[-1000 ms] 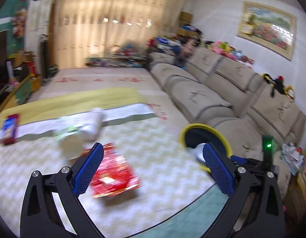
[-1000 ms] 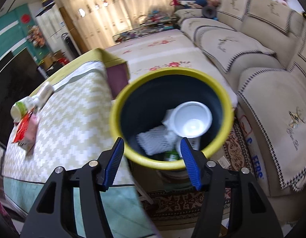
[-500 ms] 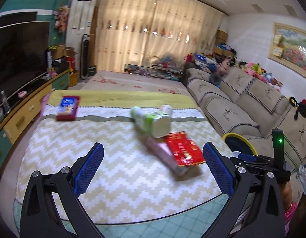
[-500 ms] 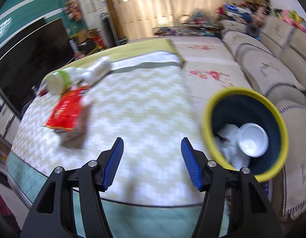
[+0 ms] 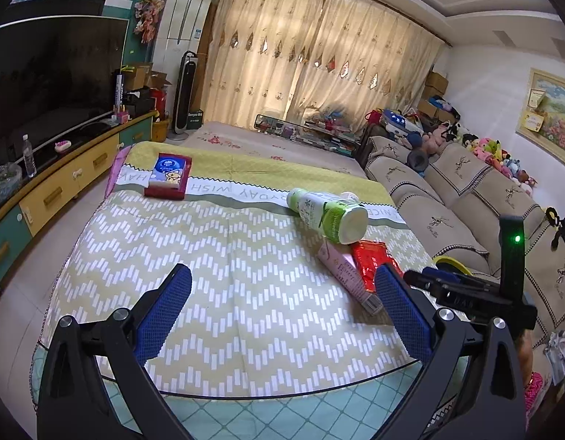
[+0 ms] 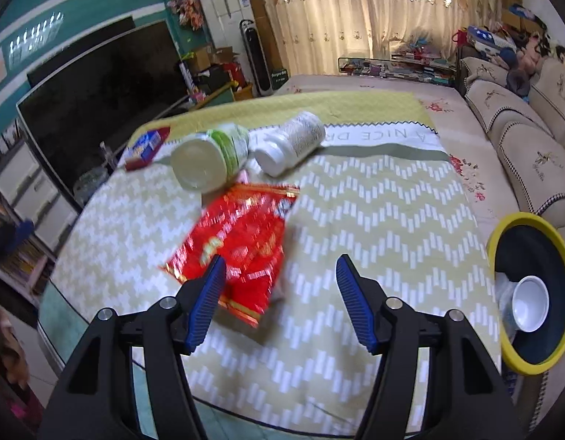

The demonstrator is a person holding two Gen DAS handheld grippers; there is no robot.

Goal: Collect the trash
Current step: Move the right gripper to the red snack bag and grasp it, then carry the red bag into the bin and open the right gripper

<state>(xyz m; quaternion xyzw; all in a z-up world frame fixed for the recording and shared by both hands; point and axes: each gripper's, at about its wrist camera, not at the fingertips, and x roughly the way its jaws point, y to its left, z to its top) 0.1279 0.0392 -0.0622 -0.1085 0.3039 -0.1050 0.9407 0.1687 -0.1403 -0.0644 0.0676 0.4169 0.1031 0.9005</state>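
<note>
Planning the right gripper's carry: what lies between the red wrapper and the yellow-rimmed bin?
Only bare zigzag tablecloth lies between the red wrapper and the bin, as the right wrist view shows.

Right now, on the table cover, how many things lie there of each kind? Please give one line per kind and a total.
Bottles lying on their side: 2, the green-label bottle and the white bottle
Red foil wrapper: 1
Pink box under it: 1
Tissue pack: 1
Total: 5
</note>
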